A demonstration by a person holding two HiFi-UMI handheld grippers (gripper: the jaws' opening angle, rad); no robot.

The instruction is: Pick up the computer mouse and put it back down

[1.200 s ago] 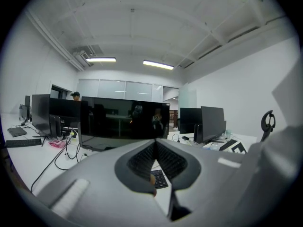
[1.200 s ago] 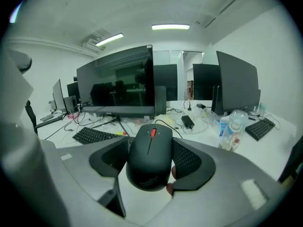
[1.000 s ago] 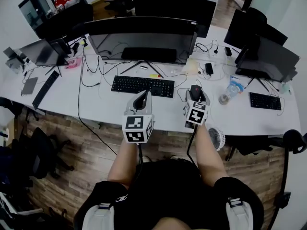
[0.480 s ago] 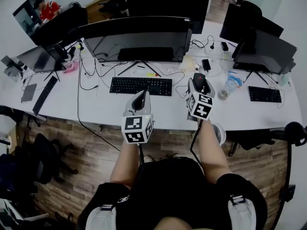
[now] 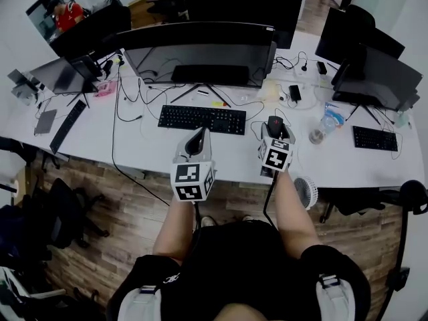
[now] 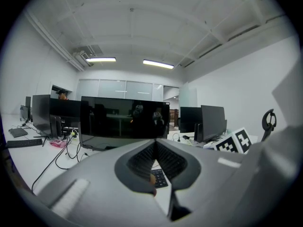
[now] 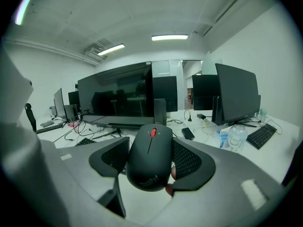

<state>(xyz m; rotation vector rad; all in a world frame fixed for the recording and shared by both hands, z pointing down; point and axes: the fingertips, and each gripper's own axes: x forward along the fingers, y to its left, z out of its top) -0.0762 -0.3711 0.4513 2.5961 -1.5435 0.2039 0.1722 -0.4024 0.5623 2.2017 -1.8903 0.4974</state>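
Right hand-held gripper (image 7: 150, 161): jaws part-way closed, one pad on each long side of the mouse (image 7: 149, 148). The hold looks square.
Mouse, direction from gripper: none to speak of, since it sits between the jaws, with its tail end toward the gripper body.
Mouse, long axis: in line with the gripper. The wheel end points away from the person toward the big monitor (image 7: 118, 96), and the logo end faces back.
Mouse, place: over the table (image 5: 134, 149) near its front edge, just right of the keyboard (image 5: 199, 119) and left of the water bottle (image 5: 317, 134).
Contact with table: cannot tell whether the underside rests on the surface or hangs just above it.
Left hand-held gripper (image 6: 154, 169): jaws together with nothing between them. It is held at the front edge of the table, in front of the keyboard and apart from the mouse.
Nearer hand: right, as it has the mouse.
Step (judgement): pick-up done, put-down in hand.
Next move (judgement): lower straight down with the axis unchanged until the base is flat. Then open the jaws sideways, across the short axis.
Risk (judgement): opening before the base is flat could let the mouse tip or slide toward the front edge.
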